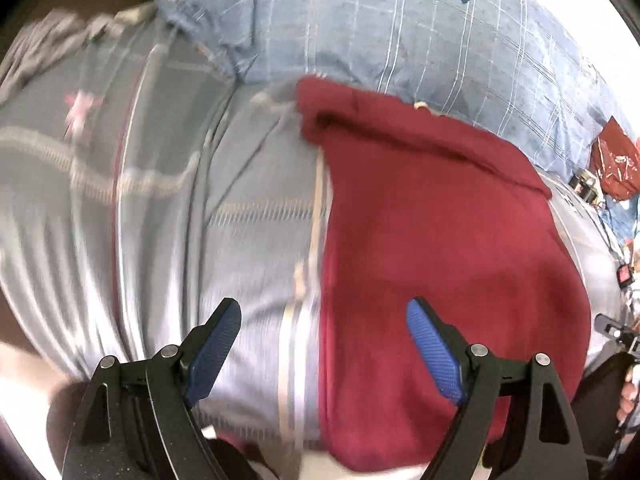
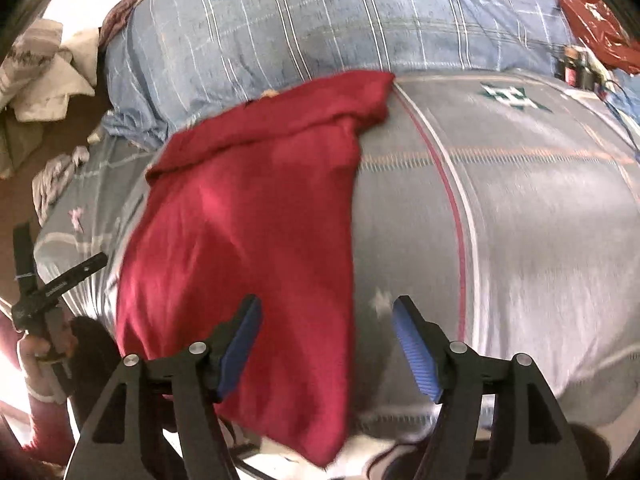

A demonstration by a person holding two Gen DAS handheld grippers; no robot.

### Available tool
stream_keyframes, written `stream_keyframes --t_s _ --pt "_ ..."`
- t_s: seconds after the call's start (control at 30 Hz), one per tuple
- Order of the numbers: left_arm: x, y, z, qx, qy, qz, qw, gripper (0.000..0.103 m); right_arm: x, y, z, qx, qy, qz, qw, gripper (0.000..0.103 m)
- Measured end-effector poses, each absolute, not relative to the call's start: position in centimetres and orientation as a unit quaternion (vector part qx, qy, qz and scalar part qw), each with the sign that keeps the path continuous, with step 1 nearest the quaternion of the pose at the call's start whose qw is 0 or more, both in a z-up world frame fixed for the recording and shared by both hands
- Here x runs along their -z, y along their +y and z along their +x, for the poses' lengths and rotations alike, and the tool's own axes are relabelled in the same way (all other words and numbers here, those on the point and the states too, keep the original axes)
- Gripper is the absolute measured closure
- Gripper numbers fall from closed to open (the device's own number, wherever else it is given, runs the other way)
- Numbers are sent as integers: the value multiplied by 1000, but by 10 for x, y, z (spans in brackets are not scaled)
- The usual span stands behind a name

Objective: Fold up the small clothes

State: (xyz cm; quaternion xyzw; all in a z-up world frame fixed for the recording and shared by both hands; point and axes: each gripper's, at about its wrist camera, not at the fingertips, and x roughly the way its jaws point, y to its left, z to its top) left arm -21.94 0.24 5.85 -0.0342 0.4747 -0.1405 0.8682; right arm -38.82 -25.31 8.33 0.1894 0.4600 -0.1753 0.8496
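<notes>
A dark red garment (image 1: 440,248) lies spread on a grey striped bedsheet (image 1: 160,200); its near edge hangs over the bed's front edge. In the right wrist view the red garment (image 2: 248,240) lies left of centre. My left gripper (image 1: 324,332) is open and empty, hovering above the garment's left edge. My right gripper (image 2: 326,336) is open and empty, hovering above the garment's right edge. The left gripper also shows in the right wrist view (image 2: 44,296), held in a hand at the far left.
A blue plaid pillow (image 1: 400,40) with a round emblem lies behind the garment, also in the right wrist view (image 2: 320,20). Crumpled light clothes (image 2: 44,72) sit at the far left. A red plastic bag (image 2: 592,20) and small gadgets with cables (image 2: 576,68) lie at the right.
</notes>
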Motion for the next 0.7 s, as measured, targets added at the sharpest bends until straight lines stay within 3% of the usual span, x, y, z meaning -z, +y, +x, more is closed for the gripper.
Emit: stream_keyframes --t_s 0.53,0.7 --pt "-33 -19 -252 170 511 23 842 22 -44 -232 -419 174 520 185 816 33" --pt "-32 -11 -252 186 519 -10 834 22 -47 -220 -418 141 516 190 824 50"
